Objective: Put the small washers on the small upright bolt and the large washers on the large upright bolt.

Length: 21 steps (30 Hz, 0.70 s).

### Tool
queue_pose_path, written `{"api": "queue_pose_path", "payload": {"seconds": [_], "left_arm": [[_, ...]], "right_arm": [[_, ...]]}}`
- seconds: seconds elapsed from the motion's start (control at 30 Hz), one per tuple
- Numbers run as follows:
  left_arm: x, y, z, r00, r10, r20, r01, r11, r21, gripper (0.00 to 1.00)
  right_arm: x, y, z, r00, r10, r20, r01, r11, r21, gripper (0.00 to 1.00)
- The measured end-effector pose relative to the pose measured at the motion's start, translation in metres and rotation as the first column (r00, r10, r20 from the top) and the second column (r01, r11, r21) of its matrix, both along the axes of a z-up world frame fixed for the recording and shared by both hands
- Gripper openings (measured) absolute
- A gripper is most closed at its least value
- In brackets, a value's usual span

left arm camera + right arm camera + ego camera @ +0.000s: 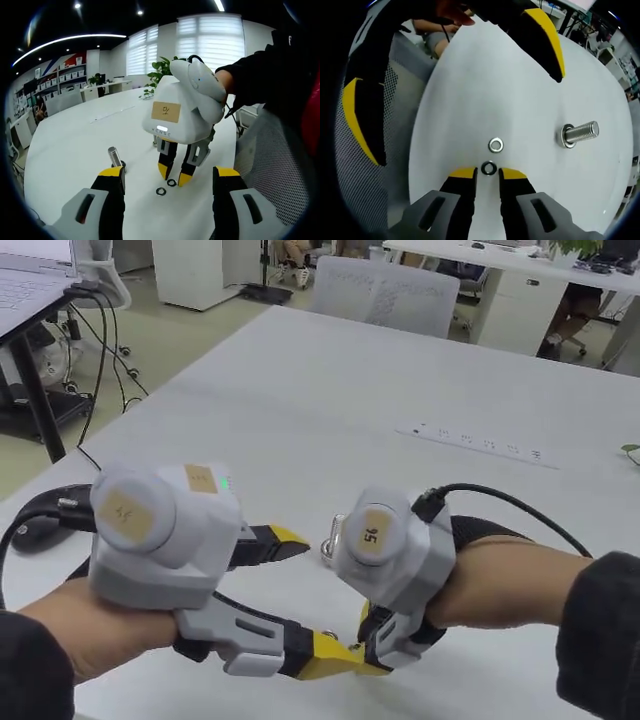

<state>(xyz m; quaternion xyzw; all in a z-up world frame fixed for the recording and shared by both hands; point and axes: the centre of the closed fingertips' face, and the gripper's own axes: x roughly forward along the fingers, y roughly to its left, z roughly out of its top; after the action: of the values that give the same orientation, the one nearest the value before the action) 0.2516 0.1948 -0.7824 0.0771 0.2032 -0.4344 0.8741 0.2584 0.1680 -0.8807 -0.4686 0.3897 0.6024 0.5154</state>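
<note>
Narrowly parted and empty, the right gripper (488, 173) straddles a dark washer (489, 168) lying flat on the table (470, 75); the left gripper (170, 172) gapes wide, empty. Closing could skid that thin ring into the silver washer (495, 145) just beyond, away from the upright bolt (580, 133).

Our left tongs (322, 600) spread wide and held level, our right tongs (488, 173) tipped steeply down between those jaws, narrowly parted, our left hand (95, 625) and right hand (500, 585) gripping from behind, dark sleeves (600, 640) at both wrists.
</note>
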Motion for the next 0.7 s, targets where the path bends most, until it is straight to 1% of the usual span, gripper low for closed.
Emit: {"api": "queue_pose_path", "payload": {"seconds": [0.23, 0.37, 0.47, 0.7], "left_arm": [[-0.0004, -0.0001, -0.0003, 1.0, -0.001, -0.001, 0.001, 1.0, 0.001, 0.71], [-0.0005, -0.0006, -0.0003, 1.0, -0.003, -0.002, 0.003, 1.0, 0.0, 0.7], [-0.0004, -0.0008, -0.0001, 1.0, -0.003, -0.001, 0.003, 1.0, 0.0, 0.7], [-0.0005, -0.0011, 0.0001, 1.0, -0.004, 0.0, 0.004, 1.0, -0.001, 0.7]], "right_arm": [[-0.0015, -0.0001, -0.0002, 1.0, 0.012, 0.006, -0.011, 1.0, -0.004, 0.18], [-0.0014, -0.0003, -0.0002, 1.0, 0.006, 0.003, -0.006, 1.0, -0.003, 0.17], [-0.0002, -0.0004, -0.0006, 1.0, 0.009, 0.009, -0.009, 1.0, -0.001, 0.15], [-0.0002, -0.0004, 0.0002, 1.0, 0.005, 0.006, -0.005, 1.0, -0.001, 0.14]]}}
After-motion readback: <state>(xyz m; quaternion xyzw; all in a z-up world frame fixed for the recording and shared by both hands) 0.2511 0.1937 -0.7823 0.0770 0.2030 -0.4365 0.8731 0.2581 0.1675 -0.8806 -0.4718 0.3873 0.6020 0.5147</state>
